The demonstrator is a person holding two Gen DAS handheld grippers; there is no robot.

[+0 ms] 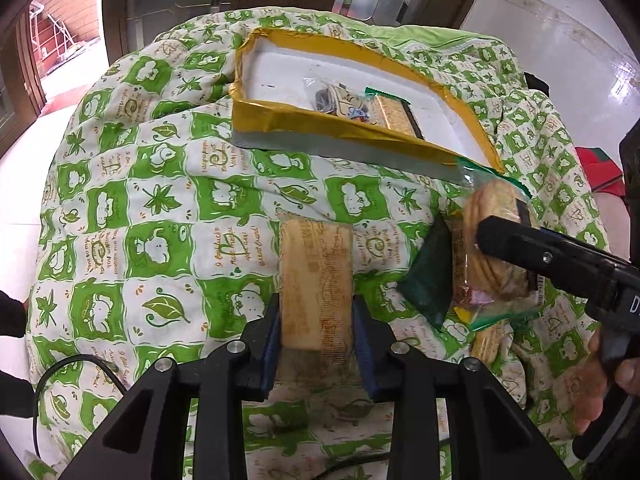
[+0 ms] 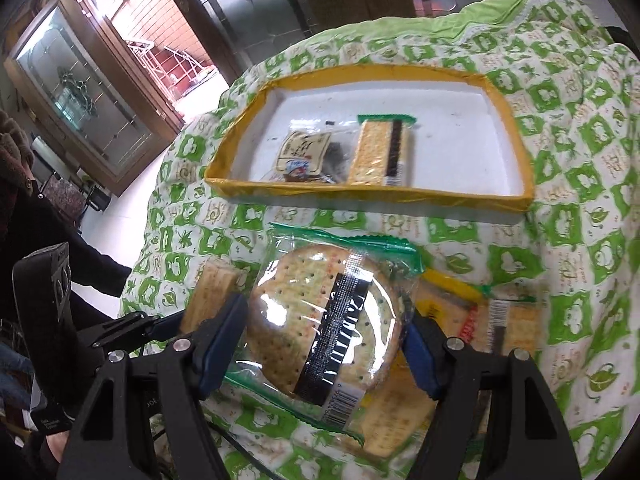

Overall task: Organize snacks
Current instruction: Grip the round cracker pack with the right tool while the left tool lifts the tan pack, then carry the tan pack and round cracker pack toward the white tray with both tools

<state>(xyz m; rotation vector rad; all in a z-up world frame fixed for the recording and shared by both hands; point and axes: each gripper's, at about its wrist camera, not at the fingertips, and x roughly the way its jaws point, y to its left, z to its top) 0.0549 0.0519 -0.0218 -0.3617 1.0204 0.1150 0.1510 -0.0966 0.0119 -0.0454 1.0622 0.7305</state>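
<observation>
Snacks lie on a green-and-white quilt (image 1: 168, 240) beside a white tray (image 2: 440, 108) with a yellow rim, where two packets (image 2: 348, 152) already rest. The left gripper (image 1: 318, 312) has its jaws nearly closed, pinching a rectangular cracker pack (image 1: 316, 276). The right gripper (image 2: 324, 332) stands half open, its pads gripping a round cracker pack (image 2: 320, 320) above more packets (image 2: 480, 316) on the quilt.

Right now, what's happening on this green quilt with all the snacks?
A person is sorting snack packs into the yellow-rimmed tray, one gripper in each hand. The left gripper is clamped on a rectangular cracker pack; the right gripper holds a round cracker pack above the quilt. Two packs already lie in the tray, and others wait on the quilt.
</observation>
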